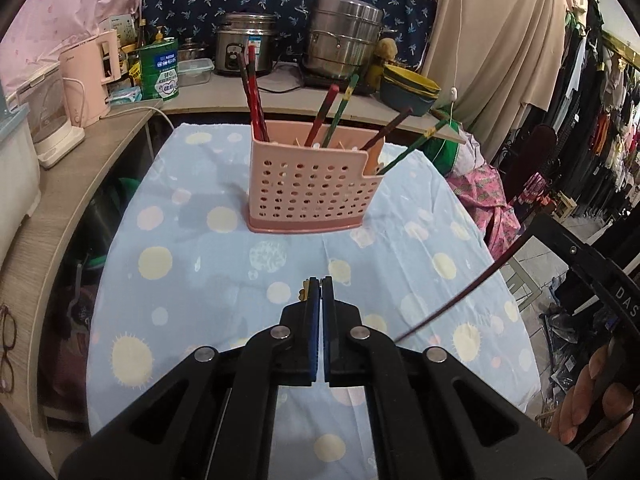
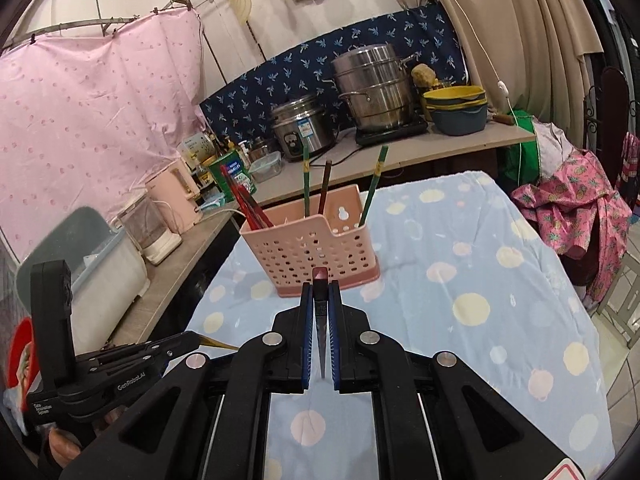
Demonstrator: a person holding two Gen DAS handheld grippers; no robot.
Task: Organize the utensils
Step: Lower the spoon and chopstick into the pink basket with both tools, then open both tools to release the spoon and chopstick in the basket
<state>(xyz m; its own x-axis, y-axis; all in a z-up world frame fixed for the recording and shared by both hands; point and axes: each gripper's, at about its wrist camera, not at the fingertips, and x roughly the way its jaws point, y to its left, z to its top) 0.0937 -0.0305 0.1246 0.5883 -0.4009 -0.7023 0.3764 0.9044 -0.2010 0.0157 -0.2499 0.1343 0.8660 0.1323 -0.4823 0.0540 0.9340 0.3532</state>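
Pink plastic marks the left edge: an electric kettle (image 1: 94, 80) on the wooden counter (image 1: 80, 184), with a green tin (image 1: 159, 69) just beside it. Further along the counter stand a rice cooker (image 1: 245, 45), a stacked steel steamer (image 1: 343, 38) and nested bowls (image 1: 409, 90).

On the dotted blue tablecloth (image 1: 192, 264) the perforated pink utensil holder (image 1: 308, 188) stands upright, red chopsticks (image 1: 253, 92) in its left compartment, brown and green ones (image 1: 339, 110) leaning rightward. Cloth lies bare between holder and grippers.

Near the camera, the left gripper (image 1: 319, 286) is closed on a thin yellowish chopstick (image 1: 306, 288), only its tip showing past the pads. To the right, the right gripper (image 2: 320, 288) is clamped on a dark red chopstick (image 2: 320, 276), which points at the holder; from the left view its thin shaft (image 1: 472, 284) crosses over the table's right edge.
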